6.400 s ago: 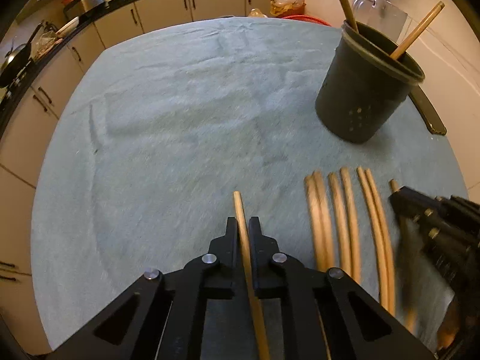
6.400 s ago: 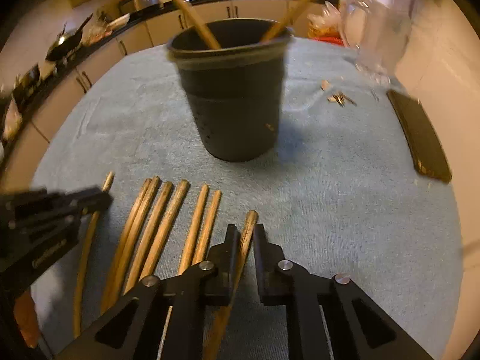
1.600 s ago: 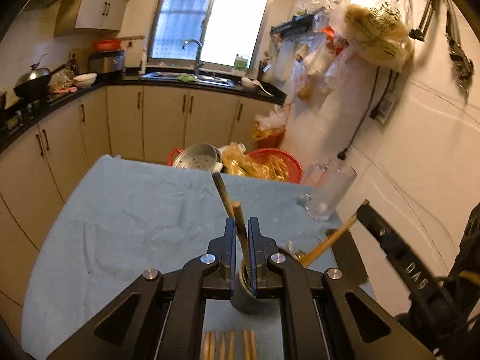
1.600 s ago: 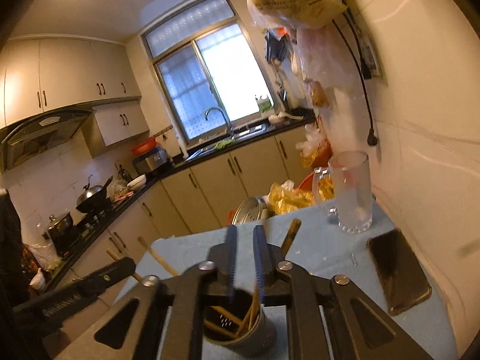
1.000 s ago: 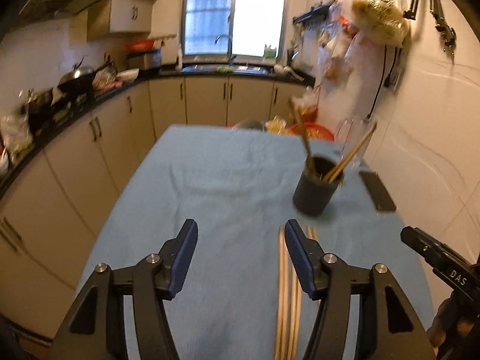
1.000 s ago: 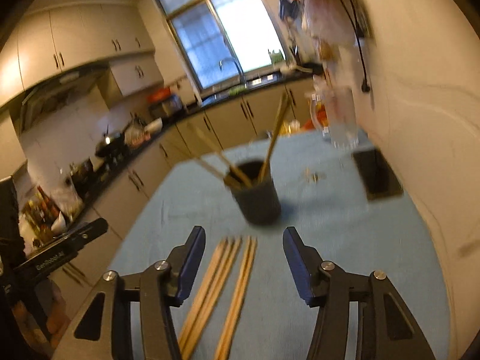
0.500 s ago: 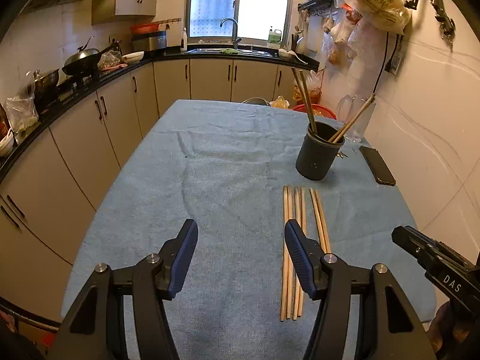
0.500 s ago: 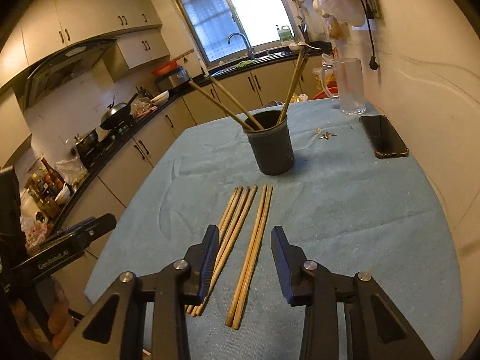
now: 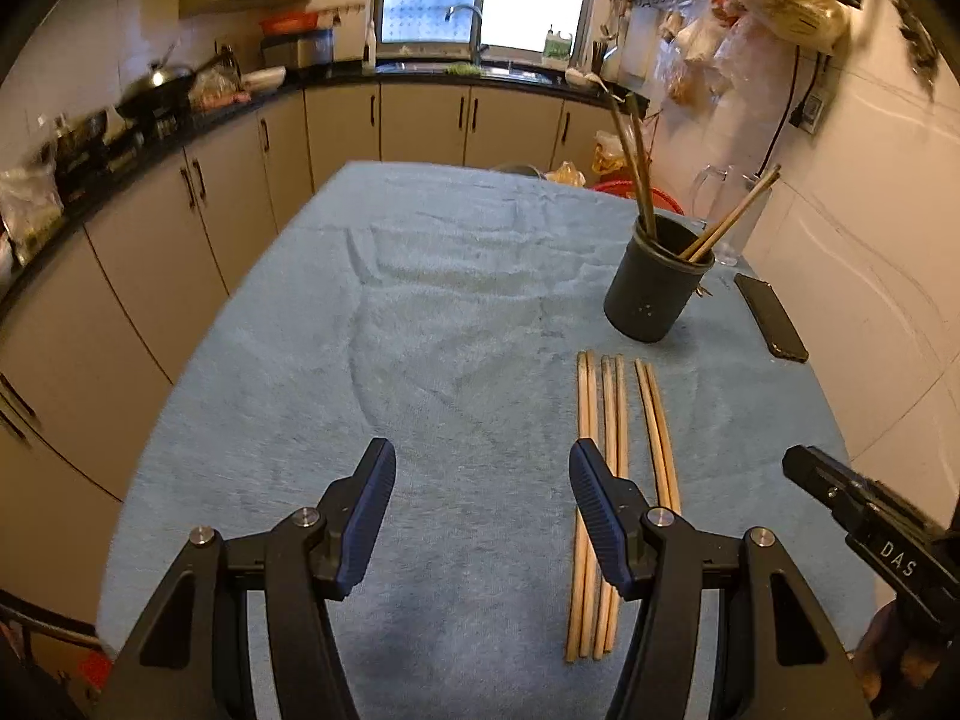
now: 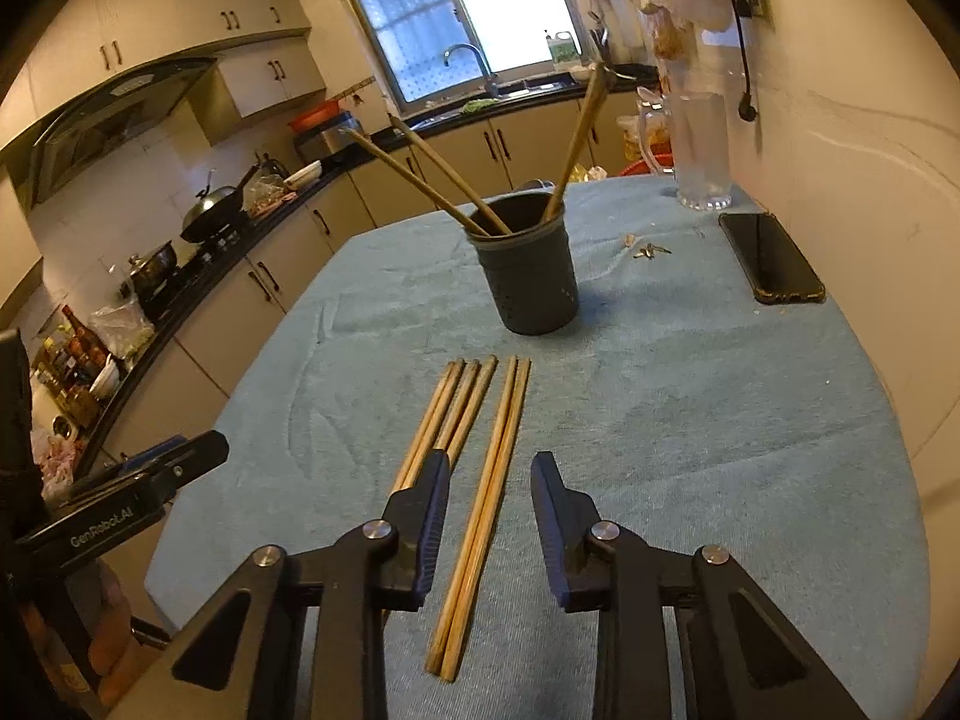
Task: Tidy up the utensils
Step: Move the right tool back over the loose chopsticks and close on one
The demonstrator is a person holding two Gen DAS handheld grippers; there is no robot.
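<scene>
The right gripper, jaws closing, straddles the rightmost chopstick pair without touching it; best to take only one stick. The left gripper gapes empty, the chopsticks beneath its right jaw.

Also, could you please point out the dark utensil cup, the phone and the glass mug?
dark utensil cup [image 10: 531, 288], right wrist view, front wall.
phone [image 10: 771, 255], right wrist view, screen.
glass mug [image 10: 702, 150], right wrist view, body.
</scene>
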